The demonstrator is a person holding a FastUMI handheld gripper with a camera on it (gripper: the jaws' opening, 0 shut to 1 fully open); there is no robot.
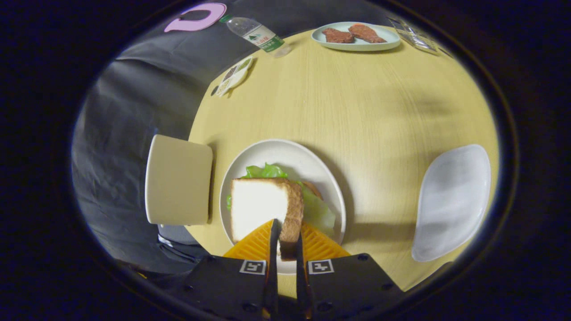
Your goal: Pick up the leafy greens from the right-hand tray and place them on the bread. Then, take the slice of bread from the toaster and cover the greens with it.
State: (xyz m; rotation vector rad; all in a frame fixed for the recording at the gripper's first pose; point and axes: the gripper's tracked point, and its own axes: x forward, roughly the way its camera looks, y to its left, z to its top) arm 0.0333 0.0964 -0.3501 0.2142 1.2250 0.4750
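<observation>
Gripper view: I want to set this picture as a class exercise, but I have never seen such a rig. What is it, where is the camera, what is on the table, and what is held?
A person holds a hand-held two-finger gripper; the camera rides on it, looking along the fingers. They are shut on a slice of toasted bread, gripped by its crust edge and held over green lettuce leaves on a round white plate. On the pale wooden table also stand a cream box-shaped toaster beside the plate, an empty white tray on the other side, and, beyond, a pale green plate with meat slices and a clear plastic bottle.
</observation>
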